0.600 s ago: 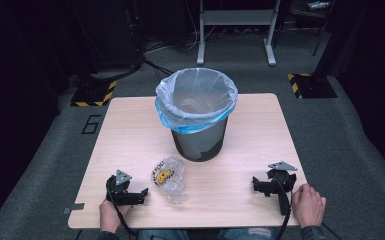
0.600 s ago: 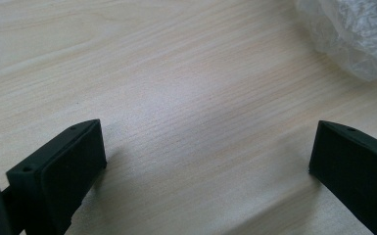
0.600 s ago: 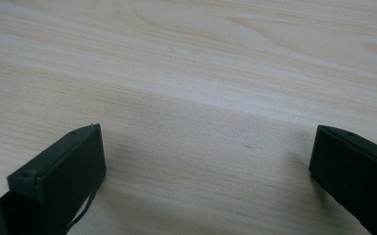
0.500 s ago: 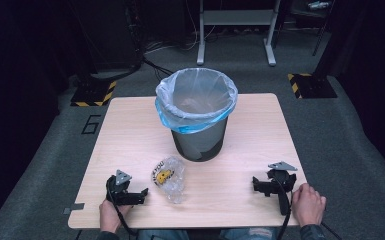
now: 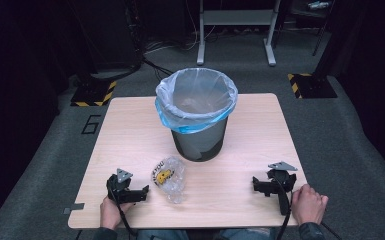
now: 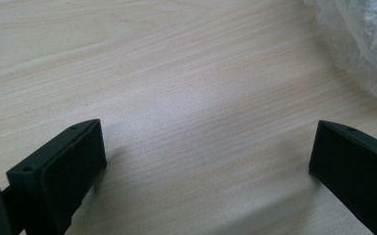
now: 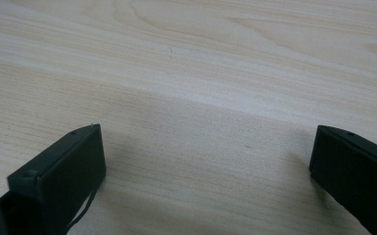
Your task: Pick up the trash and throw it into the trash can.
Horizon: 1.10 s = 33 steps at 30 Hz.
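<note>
A crumpled clear plastic wrapper (image 5: 168, 178) with a yellow print lies on the wooden table (image 5: 130, 130), in front of a dark bin (image 5: 197, 115) lined with a pale blue bag. My left gripper (image 5: 144, 193) rests on the table just left of the wrapper, open, nothing between its jaws. The wrapper's edge (image 6: 367, 44) shows at the upper right of the left gripper view, beyond the open left gripper (image 6: 208, 147). My right gripper (image 5: 256, 186) sits near the table's front right, open over bare wood; the right gripper (image 7: 208, 147) holds nothing.
The bin stands at the table's middle. A person's hands hold both grippers at the front edge. Grey carpet surrounds the table, with black-and-yellow striped stand bases (image 5: 310, 85) and a metal frame (image 5: 235, 30) behind it.
</note>
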Motion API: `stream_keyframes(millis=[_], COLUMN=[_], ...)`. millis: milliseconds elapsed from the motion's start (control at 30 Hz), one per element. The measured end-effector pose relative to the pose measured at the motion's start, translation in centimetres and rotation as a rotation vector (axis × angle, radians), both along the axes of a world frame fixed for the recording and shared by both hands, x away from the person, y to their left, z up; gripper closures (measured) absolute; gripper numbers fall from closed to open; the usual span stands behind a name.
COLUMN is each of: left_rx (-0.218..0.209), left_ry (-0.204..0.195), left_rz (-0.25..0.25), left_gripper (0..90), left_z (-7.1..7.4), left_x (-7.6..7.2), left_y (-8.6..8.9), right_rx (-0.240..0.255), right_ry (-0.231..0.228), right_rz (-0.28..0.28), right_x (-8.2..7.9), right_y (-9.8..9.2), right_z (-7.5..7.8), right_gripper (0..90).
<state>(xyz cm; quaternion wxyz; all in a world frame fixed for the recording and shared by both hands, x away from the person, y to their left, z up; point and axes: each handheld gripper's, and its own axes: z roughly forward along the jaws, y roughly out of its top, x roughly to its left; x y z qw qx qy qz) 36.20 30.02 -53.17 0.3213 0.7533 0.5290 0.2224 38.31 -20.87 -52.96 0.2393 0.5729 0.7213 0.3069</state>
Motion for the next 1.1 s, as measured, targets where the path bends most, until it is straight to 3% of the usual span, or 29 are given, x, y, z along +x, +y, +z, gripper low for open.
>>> stream_keyframes(millis=[267, 433, 1100], left_rx=[0.011, -0.009, -0.064], left_ry=[0.019, 0.025, -0.012], left_rz=[0.017, 0.017, -0.045], left_gripper=[0.0, 0.0, 0.0], left_z=[0.2, 0.5, 4.8], left_x=[-0.2, -0.3, -0.6], left_y=[0.1, 0.2, -0.3], right_rx=[0.0, -0.001, -0.001], right_ry=[0.0, -0.002, 0.002], right_rz=[0.0, 0.003, 0.027], right_x=[0.0, 0.0, 0.0], right_y=[0.0, 0.0, 0.1], right_z=[0.0, 0.0, 0.0], right_gripper=[0.0, 0.0, 0.0])
